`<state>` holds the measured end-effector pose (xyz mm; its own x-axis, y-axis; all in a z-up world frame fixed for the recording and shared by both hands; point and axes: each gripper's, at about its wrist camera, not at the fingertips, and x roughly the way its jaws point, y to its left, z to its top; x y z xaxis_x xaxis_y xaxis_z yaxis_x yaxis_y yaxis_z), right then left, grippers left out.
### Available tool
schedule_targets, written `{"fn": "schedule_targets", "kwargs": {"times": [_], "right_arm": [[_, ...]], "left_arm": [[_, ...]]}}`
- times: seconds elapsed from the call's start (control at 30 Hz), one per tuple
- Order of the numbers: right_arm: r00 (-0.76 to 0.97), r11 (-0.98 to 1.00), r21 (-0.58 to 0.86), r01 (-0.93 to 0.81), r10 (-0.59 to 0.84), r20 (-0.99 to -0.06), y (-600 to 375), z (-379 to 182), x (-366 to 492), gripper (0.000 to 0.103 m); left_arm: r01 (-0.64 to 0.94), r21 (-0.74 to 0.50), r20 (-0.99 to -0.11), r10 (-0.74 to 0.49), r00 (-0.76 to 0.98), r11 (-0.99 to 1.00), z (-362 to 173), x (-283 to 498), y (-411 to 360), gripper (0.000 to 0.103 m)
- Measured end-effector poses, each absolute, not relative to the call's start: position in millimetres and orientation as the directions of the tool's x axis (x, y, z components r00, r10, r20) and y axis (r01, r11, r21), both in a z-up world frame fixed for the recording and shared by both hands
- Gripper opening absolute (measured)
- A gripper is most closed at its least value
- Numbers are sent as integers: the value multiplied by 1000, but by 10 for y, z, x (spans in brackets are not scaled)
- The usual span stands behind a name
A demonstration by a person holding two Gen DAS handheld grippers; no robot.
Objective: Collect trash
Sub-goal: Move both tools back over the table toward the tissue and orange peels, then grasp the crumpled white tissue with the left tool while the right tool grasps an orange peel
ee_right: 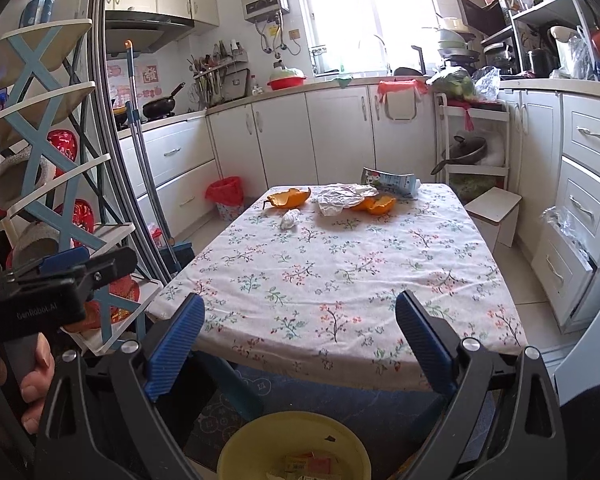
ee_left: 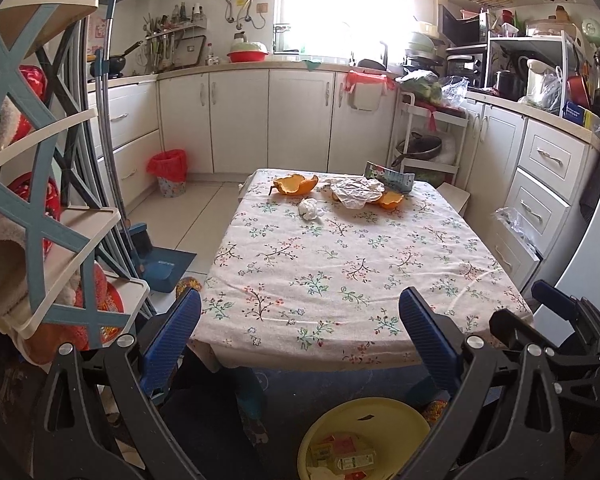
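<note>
Both your left gripper (ee_left: pixel 300 320) and right gripper (ee_right: pixel 300 326) hang with jaws spread wide and empty at the near edge of the table (ee_left: pixel 340 272). The trash sits at the far end: a crumpled tissue (ee_left: pixel 309 208), orange peels (ee_left: pixel 294 185), a plastic wrapper (ee_left: pixel 356 192). The yellow bin (ee_left: pixel 366 420) is below you. Reach too low and you'll likely snag the tablecloth – or drag the thin peel off the far edge
</note>
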<state>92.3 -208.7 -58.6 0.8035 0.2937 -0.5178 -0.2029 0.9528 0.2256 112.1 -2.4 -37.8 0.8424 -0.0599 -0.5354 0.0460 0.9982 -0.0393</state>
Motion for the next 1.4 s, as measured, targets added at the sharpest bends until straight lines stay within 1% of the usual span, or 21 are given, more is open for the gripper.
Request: {"fn": "schedule_targets", "kwargs": {"times": [0.43, 0.63, 0.73, 0.83, 0.97, 1.17, 1.3, 1.4], "right_arm": [[814, 942, 155, -299, 337, -474, -2006, -426, 1475, 92], [807, 944, 193, -268, 329, -490, -2081, -550, 1628, 92], [793, 944, 218, -247, 327, -514, -2128, -615, 1704, 92], [785, 942, 239, -234, 328, -525, -2158, -653, 1753, 92], [773, 941, 259, -220, 330, -542, -2172, -718, 1804, 92], [754, 937, 302, -178, 327, -570, -2252, -791, 1935, 92], [742, 933, 330, -147, 324, -587, -2306, -844, 2016, 92], [731, 929, 344, -134, 327, -599, -2321, -880, 2062, 92]], "left_arm": [[17, -43, -559, -38, 828, 999, -429, 1605, 51, 95], [32, -25, -579, -40, 814, 999, -524, 1969, 19, 95], [47, -14, -594, -46, 803, 999, -614, 2284, -37, 95], [62, -10, -629, -55, 775, 998, -757, 2725, -102, 95], [74, -56, -674, -92, 733, 996, -961, 3422, -204, 95], [58, -39, -709, -68, 701, 998, -1241, 4230, -396, 95], [52, -68, -727, -85, 681, 996, -1376, 4581, -424, 94], [69, -51, -735, -85, 673, 996, -1423, 4747, -492, 92]]}}
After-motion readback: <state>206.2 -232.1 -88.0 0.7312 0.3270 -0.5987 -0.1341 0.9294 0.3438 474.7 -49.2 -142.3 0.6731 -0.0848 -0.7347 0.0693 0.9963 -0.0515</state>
